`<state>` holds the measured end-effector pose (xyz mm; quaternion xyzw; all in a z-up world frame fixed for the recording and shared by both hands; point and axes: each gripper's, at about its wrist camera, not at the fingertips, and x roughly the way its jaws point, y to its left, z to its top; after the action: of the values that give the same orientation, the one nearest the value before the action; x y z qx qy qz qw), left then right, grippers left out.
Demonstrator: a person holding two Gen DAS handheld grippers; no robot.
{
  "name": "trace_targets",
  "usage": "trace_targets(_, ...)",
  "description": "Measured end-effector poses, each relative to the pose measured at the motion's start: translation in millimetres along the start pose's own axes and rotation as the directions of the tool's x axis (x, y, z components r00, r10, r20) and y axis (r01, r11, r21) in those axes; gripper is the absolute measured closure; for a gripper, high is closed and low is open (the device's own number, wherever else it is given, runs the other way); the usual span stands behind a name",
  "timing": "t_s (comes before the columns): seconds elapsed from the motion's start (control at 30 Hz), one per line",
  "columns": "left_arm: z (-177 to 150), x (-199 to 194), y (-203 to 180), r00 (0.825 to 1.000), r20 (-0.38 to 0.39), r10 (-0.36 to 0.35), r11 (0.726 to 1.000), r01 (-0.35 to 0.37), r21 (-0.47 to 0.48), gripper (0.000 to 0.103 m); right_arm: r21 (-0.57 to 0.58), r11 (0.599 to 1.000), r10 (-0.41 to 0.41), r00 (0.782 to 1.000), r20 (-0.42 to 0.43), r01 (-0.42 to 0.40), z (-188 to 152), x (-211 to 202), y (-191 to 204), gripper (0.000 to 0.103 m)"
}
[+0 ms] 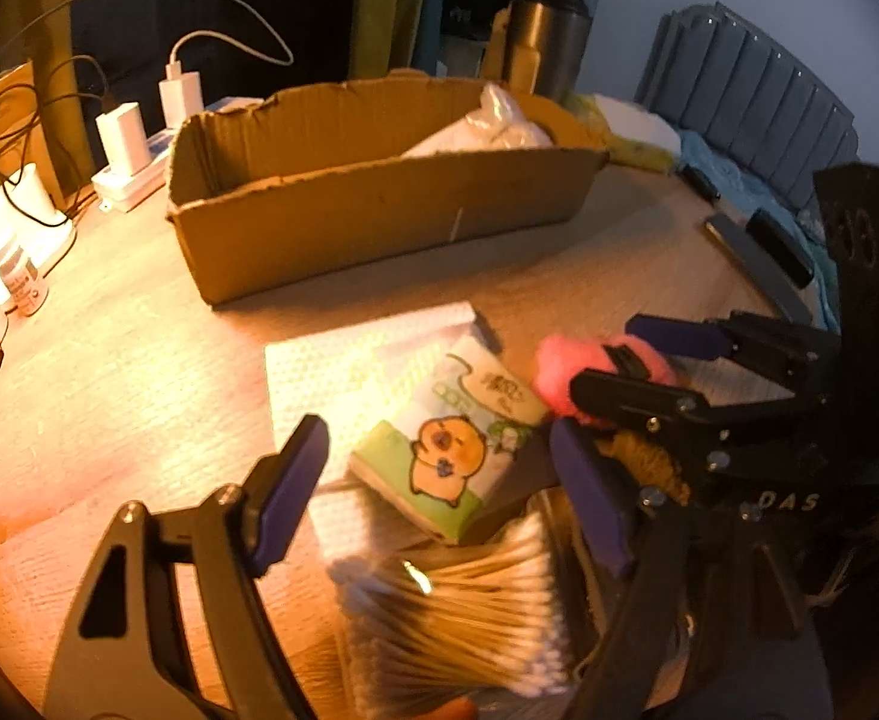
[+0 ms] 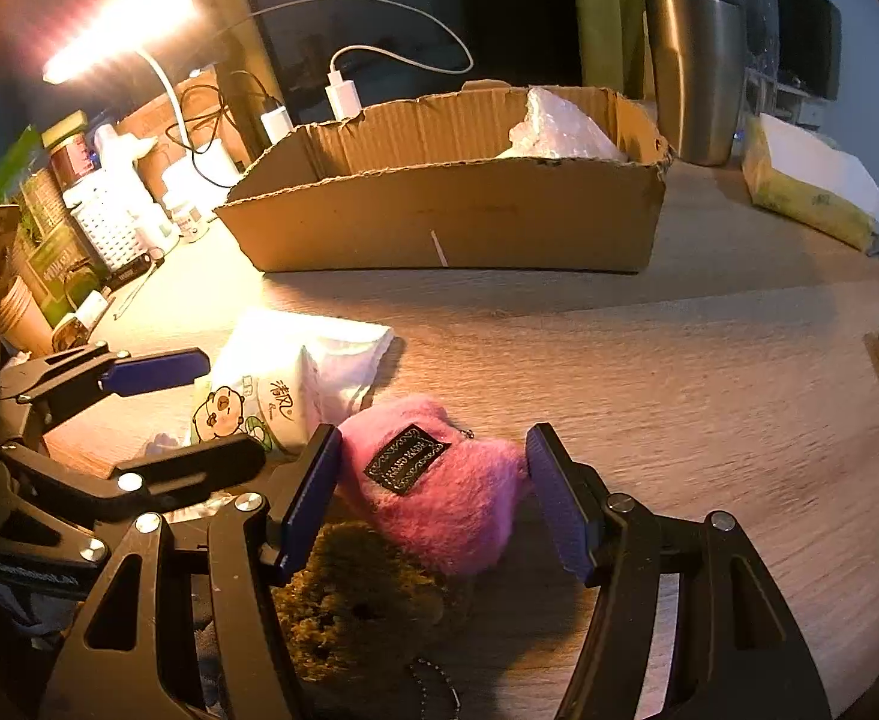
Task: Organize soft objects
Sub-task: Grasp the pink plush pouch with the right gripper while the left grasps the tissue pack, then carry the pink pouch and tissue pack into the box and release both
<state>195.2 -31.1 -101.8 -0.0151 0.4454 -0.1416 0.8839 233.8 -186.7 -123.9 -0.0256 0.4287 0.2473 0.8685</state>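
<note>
A green-and-white tissue pack [image 1: 439, 462] with a cartoon animal lies on a white cloth [image 1: 331, 372]. My left gripper [image 1: 436, 429] is open and straddles the pack without pressing it. A bag of cotton swabs [image 1: 457, 618] lies just below. In the right wrist view, a pink fluffy pouch [image 2: 439, 480] sits between the pads of my open right gripper [image 2: 433, 438]; the fur brushes them. An olive plush [image 2: 349, 594] lies under it. The two grippers are side by side. Behind them stands an open cardboard box [image 2: 439, 222] holding a white plastic bag [image 2: 559, 126].
A steel tumbler [image 2: 697, 66] and a yellow pack [image 2: 799, 192] stand behind and right of the box. Chargers [image 1: 181, 96], cables, bottles [image 2: 115, 204] and a lamp crowd the left edge of the table. Dark flat items [image 1: 781, 246] lie at the right edge.
</note>
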Motion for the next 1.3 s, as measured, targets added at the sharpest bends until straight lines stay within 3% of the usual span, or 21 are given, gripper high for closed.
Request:
trace_targets(0.3, 4, 11, -5, 0.997, -0.039, 0.067, 0.997, -0.065, 0.032, 0.025, 0.023, 1.000, 0.012, 1.000, 0.004, -0.012, -3, 1, -9, 0.036)
trace_targets(0.57, 6, 13, -21, 0.994, -0.026, 0.106, 0.988, -0.102, 0.114, 0.027, 0.015, 1.000, 0.024, 0.999, 0.024, -0.024, -5, -2, -12, 0.047)
trace_targets(0.63, 6, 12, -25, 0.994, -0.015, 0.111, 0.985, -0.108, 0.134, 0.038, 0.016, 0.999, 0.027, 0.999, 0.031, -0.028, -5, -3, -12, 0.048)
trace_targets(0.87, 8, 10, -33, 0.994, -0.005, 0.109, 0.981, -0.106, 0.160, 0.050, 0.017, 0.999, 0.029, 0.998, 0.056, -0.030, -6, -10, -15, 0.050)
trace_targets(0.93, 8, 9, -35, 0.994, 0.000, 0.109, 0.981, -0.107, 0.162, 0.057, 0.019, 0.999, 0.027, 0.998, 0.063, -0.029, -6, -13, -17, 0.050)
trace_targets(1.07, 13, 0, -37, 0.994, 0.033, 0.104, 0.982, -0.108, 0.156, 0.062, 0.023, 0.999, 0.026, 0.996, 0.082, -0.028, -4, -20, -20, 0.050)
trace_targets(1.13, 15, -4, -38, 0.994, 0.050, 0.098, 0.982, -0.105, 0.157, 0.069, 0.022, 0.999, 0.026, 0.996, 0.089, -0.028, -3, -22, -19, 0.050)
trace_targets(1.3, 15, 2, -36, 0.994, 0.011, 0.105, 0.982, -0.105, 0.156, 0.065, 0.015, 1.000, 0.026, 0.995, 0.097, -0.028, 0, -25, -17, 0.050)
